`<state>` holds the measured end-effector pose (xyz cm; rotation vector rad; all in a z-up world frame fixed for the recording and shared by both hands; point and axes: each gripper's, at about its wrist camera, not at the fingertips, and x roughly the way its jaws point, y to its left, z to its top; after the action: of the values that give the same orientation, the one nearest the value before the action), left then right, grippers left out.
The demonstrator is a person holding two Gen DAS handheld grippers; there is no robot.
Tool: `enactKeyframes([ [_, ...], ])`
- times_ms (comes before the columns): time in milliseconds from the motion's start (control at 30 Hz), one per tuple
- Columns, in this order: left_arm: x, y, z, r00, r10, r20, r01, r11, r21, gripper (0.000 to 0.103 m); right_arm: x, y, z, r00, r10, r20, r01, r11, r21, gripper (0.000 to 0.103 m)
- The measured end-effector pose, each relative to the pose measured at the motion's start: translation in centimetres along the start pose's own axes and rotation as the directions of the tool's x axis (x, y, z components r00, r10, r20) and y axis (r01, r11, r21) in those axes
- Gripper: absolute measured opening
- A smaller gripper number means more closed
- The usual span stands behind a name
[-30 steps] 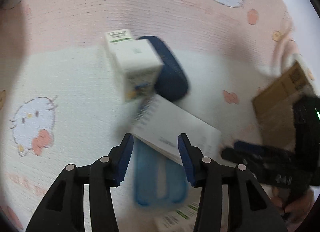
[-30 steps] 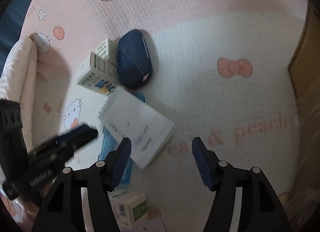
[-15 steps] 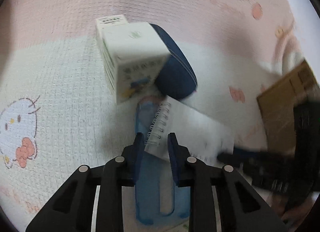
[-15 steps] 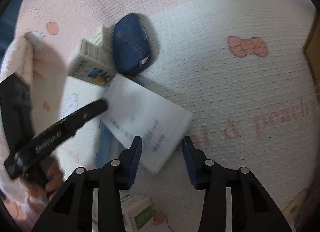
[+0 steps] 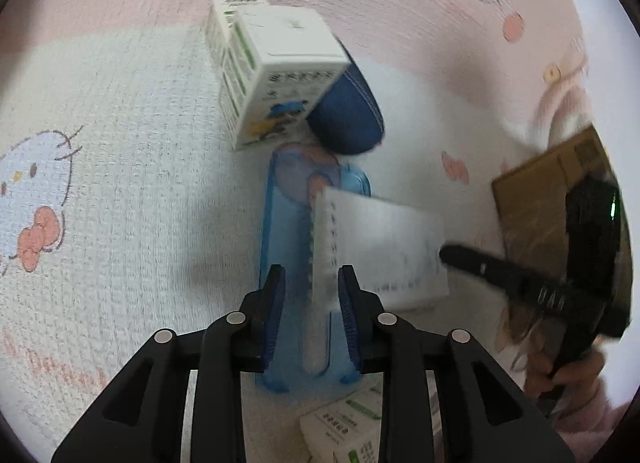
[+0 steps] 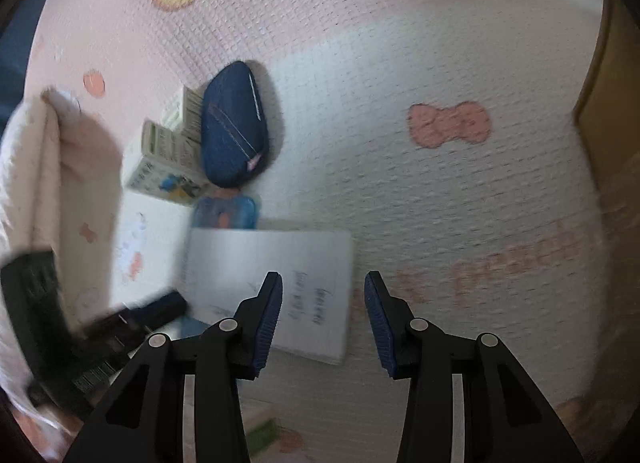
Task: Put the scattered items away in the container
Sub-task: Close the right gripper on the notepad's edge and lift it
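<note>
A white spiral notepad [image 5: 384, 247] lies on a blue plastic case [image 5: 288, 247]; it also shows in the right wrist view [image 6: 280, 283]. My left gripper [image 5: 312, 303] has its jaws narrowed around the notepad's spiral edge, with small gaps showing. Behind stand a white carton [image 5: 276, 71] and a dark blue pouch [image 5: 344, 115]. My right gripper [image 6: 322, 311] is open, hovering over the notepad's right edge. A cardboard box [image 5: 536, 207] is at the right.
Everything lies on a pink and white cartoon mat [image 6: 420, 191]. A second small white and green carton [image 5: 348, 427] sits under my left gripper. The box edge [image 6: 608, 103] borders the right wrist view. A folded pink blanket [image 6: 24, 183] lies left.
My left gripper closed from wide to narrow around the notepad's spiral edge and moved forward. The notepad turned. My right gripper narrowed, then opened wider, moving towards the notepad.
</note>
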<state>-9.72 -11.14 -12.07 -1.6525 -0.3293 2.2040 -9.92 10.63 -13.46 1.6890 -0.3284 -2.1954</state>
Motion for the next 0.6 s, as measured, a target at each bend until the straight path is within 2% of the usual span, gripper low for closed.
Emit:
enactKeyframes([
  [133, 1.2, 0.5, 1.2, 0.999, -0.035, -0.025, 0.034, 0.999, -0.025, 0.037, 0.7, -0.6, -0.3, 0.998, 0.048, -0.037, -0.047, 0.998, 0.031, 0.040],
  [333, 2.1, -0.1, 1.5, 0.996, -0.064, -0.056, 0.062, 0.998, -0.030, 0.037, 0.9, -1.2, -0.8, 0.997, 0.077, -0.012, -0.076, 0.995, 0.068, 0.042],
  [600, 2.1, -0.5, 0.3, 0.996, -0.065, -0.055, 0.065, 0.998, -0.018, 0.034, 0.9, 0.0, -1.2, 0.999, 0.050, 0.020, -0.049, 0.998, -0.031, 0.042],
])
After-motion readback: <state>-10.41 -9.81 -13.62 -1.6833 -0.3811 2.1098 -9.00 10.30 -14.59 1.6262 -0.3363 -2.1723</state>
